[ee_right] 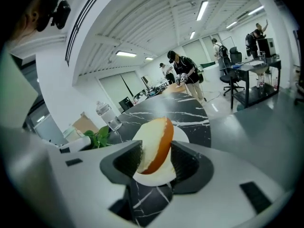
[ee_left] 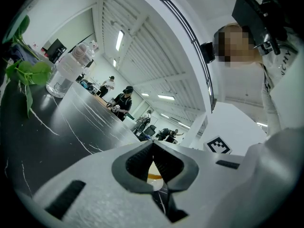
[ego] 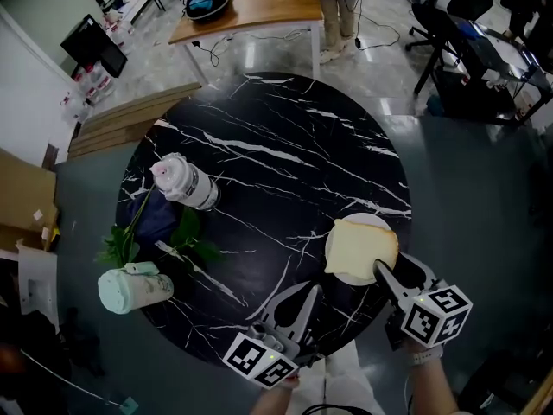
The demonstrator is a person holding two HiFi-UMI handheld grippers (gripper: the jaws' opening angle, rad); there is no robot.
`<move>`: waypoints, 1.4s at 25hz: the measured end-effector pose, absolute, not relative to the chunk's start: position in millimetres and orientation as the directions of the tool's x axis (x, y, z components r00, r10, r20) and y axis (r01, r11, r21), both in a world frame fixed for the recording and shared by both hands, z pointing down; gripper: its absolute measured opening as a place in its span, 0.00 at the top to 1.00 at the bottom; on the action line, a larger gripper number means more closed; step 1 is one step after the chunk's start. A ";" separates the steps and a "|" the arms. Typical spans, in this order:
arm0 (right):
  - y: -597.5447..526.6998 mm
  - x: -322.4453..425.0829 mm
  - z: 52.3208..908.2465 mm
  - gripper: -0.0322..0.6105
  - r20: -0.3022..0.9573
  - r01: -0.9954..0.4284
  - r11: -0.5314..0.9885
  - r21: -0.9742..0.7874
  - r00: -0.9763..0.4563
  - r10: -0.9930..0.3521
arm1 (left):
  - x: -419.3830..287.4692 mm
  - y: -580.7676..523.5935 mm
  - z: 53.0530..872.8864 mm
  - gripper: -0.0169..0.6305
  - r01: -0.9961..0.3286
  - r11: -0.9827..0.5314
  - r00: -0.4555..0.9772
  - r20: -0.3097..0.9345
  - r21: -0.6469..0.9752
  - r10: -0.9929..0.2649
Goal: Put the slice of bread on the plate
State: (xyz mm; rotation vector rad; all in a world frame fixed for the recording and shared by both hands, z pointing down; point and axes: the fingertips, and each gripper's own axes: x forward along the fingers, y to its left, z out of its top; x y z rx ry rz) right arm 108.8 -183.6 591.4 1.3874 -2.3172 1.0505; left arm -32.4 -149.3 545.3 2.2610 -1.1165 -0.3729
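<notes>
In the head view, a round black marble tabletop [ego: 276, 162] carries a white plate [ego: 350, 277] near its right edge, and the slice of bread [ego: 361, 246] lies on this plate. The right gripper [ego: 393, 264] reaches the near edge of the bread from below. The left gripper [ego: 309, 290] rests at the near edge of the tabletop, well apart from the plate. On the left side lie a clear bottle [ego: 186, 182], a pale green cup [ego: 134, 288] and some leaves [ego: 186, 232].

In the left gripper view, the fingers [ee_left: 137, 163] are together at their tips and nothing is between them. The bottle [ee_left: 66, 70] stands far behind, on the dark tabletop [ee_left: 61, 127].

In the right gripper view, the fingers [ee_right: 127, 161] are apart, with the near edge of the bread [ee_right: 154, 146] between them. The pads seem not to press it. Under the bread, the plate [ee_right: 161, 175] shows white.
</notes>
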 end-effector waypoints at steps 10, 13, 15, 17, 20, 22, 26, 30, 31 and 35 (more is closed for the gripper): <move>-189.3 121.8 594.4 0.59 0.542 -0.910 0.284 -0.302 -0.409 -0.734 | -30.5 -147.2 542.6 0.96 -0.622 -0.494 0.623 0.001 0.608 -0.782; -190.3 121.1 589.5 0.58 0.525 -0.907 0.292 -0.303 -0.415 -0.743 | -29.6 -147.1 543.2 0.96 -0.622 -0.494 0.624 0.003 0.607 -0.782; -189.4 118.5 587.8 0.58 0.521 -0.902 0.310 -0.300 -0.427 -0.739 | -28.2 -146.6 542.8 0.96 -0.620 -0.497 0.626 0.002 0.607 -0.780; -187.0 113.4 586.9 0.57 0.524 -0.893 0.340 -0.293 -0.448 -0.725 | -27.0 -145.8 542.2 0.96 -0.619 -0.499 0.628 0.001 0.606 -0.778; -182.7 107.6 580.9 0.57 0.516 -0.886 0.377 -0.270 -0.464 -0.720 | -25.2 -144.2 540.1 0.96 -0.617 -0.503 0.632 0.000 0.605 -0.775; -181.2 107.2 573.5 0.57 0.499 -0.887 0.383 -0.258 -0.461 -0.734 | -23.9 -143.8 537.8 0.96 -0.616 -0.506 0.635 0.000 0.603 -0.773; -176.4 103.8 560.4 0.57 0.475 -0.882 0.405 -0.241 -0.471 -0.743 | -21.9 -143.4 530.4 0.96 -0.617 -0.513 0.636 -0.006 0.596 -0.771; -169.3 98.7 544.9 0.60 0.438 -0.862 0.424 -0.276 -0.506 -0.743 | -17.2 -143.2 521.1 0.96 -0.614 -0.527 0.643 -0.016 0.588 -0.766; -167.1 98.1 541.0 0.66 0.430 -0.859 0.425 -0.286 -0.511 -0.744 | -15.9 -143.1 518.8 0.96 -0.613 -0.531 0.644 -0.018 0.585 -0.764; -156.7 95.9 528.4 0.82 0.417 -0.848 0.433 -0.306 -0.528 -0.740 | -9.4 -141.1 510.4 0.96 -0.607 -0.550 0.659 -0.023 0.574 -0.751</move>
